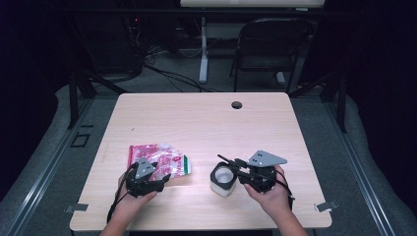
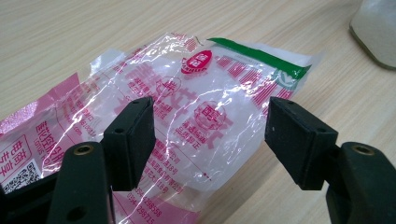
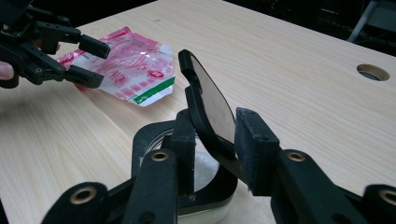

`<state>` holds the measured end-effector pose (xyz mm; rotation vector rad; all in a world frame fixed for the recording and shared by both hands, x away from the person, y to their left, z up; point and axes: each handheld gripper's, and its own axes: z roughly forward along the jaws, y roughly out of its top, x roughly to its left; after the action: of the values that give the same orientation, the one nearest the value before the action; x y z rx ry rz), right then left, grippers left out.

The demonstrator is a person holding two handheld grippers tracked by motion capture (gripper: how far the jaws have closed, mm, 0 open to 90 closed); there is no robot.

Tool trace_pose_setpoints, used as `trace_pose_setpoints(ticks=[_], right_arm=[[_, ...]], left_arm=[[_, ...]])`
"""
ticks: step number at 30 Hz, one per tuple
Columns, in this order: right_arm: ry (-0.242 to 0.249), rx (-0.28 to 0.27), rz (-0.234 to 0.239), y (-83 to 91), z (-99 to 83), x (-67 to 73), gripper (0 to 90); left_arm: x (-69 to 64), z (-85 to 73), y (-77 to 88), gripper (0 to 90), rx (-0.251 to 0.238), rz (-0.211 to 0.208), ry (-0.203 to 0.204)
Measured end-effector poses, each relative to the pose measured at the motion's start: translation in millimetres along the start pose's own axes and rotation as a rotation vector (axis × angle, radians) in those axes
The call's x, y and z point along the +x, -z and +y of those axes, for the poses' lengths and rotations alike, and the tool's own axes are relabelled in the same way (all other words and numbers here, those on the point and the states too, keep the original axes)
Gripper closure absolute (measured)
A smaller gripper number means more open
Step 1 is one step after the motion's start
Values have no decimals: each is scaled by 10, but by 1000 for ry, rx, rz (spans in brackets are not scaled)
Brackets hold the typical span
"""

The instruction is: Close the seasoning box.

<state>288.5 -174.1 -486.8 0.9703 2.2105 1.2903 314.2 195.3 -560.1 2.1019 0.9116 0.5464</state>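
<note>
**Right gripper at jar lid, left gripper over bag**

The right gripper [image 3: 212, 140] has its jaws partly apart around the raised black flip lid [image 3: 205, 100] of the jar [image 1: 223, 181]; whether the pads press on it cannot be told. The left gripper [image 2: 210, 135] stands wide, unloaded, above the pink plastic bag [image 2: 187, 107]. Jar and bag rest apart near the front of the table [image 1: 206, 118].

Pink-and-clear packet [image 2: 187, 116] printed with pink characters, green stripe along one edge, white jar [image 1: 224, 181] with black hinged lid [image 3: 205, 102], pale wood-grain tabletop [image 1: 206, 118], black fingers [image 2: 299, 140].
</note>
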Motion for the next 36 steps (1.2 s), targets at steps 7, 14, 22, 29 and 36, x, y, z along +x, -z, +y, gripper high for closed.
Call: trace_pose_setpoints(ticks=[7,14,22,29,36], right_arm=[[11,-6,0,-28,-47,45,639],[22,-13,-2,-38,-74,83,614],[36,-16,-6,-54,-105,120,572],[35,-17,0,-78,-135,138,533],[49,-13,-6,-104,-181,153,470]], left_arm=[[11,-6,5,339,6,8,-4],[15,-6,11,339,-1,9,2],[30,-4,26,340,-10,11,8],[31,-11,19,341,-9,15,17],[28,-11,18,341,-8,15,17]])
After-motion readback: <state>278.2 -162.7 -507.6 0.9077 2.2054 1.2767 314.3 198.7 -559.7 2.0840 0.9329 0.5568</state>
